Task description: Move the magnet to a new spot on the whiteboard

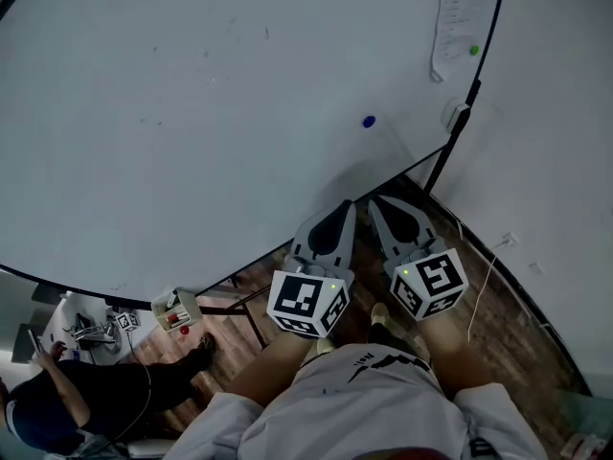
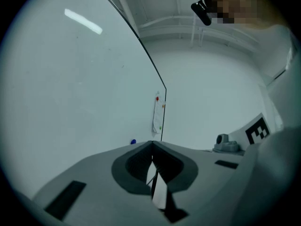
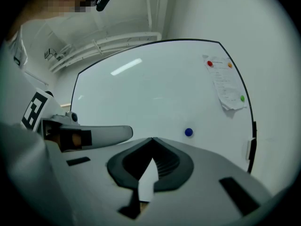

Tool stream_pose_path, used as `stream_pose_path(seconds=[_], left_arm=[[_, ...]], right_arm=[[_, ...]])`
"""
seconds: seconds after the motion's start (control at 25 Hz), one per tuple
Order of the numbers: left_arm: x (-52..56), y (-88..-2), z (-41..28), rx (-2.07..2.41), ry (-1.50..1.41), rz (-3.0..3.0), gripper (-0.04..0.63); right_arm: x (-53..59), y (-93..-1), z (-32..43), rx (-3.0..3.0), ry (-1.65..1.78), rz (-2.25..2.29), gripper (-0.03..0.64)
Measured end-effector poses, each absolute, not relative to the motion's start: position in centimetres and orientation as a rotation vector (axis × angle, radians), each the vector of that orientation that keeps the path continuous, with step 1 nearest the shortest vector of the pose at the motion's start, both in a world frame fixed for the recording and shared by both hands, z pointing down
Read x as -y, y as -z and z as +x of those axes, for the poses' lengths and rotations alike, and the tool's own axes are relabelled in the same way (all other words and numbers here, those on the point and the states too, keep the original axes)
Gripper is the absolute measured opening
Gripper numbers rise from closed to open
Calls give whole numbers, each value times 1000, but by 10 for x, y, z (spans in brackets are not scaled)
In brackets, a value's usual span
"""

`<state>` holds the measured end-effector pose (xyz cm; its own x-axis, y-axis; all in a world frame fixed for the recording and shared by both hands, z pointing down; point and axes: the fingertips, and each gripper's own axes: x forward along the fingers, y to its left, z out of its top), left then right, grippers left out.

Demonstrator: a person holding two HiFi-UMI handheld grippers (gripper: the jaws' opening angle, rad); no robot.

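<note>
The magnet (image 1: 369,121) is a small, round, dark blue dot. It sticks on the whiteboard (image 1: 192,113), near the right edge, lower than a sheet of paper (image 1: 453,22) and a bit to its left. The left tool (image 1: 345,209) and the right tool (image 1: 378,206) sit side by side, apart from the magnet. Both tools are pinched closed with nothing in them.
</note>
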<state>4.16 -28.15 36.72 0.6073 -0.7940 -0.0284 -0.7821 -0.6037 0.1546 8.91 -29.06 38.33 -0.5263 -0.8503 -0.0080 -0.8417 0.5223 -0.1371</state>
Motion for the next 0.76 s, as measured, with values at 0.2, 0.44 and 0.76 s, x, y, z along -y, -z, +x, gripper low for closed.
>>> stream_pose_path(seconds=[0.2, 0.44, 0.76], left_arm=[[273, -360, 40, 1302, 155, 2726, 11], [266, -352, 37, 1291, 170, 2745, 11], [265, -348, 34, 1285, 172, 2757, 12]], right_arm=[[280, -374, 87, -2651, 153, -1504, 14], [272, -364, 83, -2641, 121, -1506, 14], [269, -359, 79, -2646, 89, -1512, 14]])
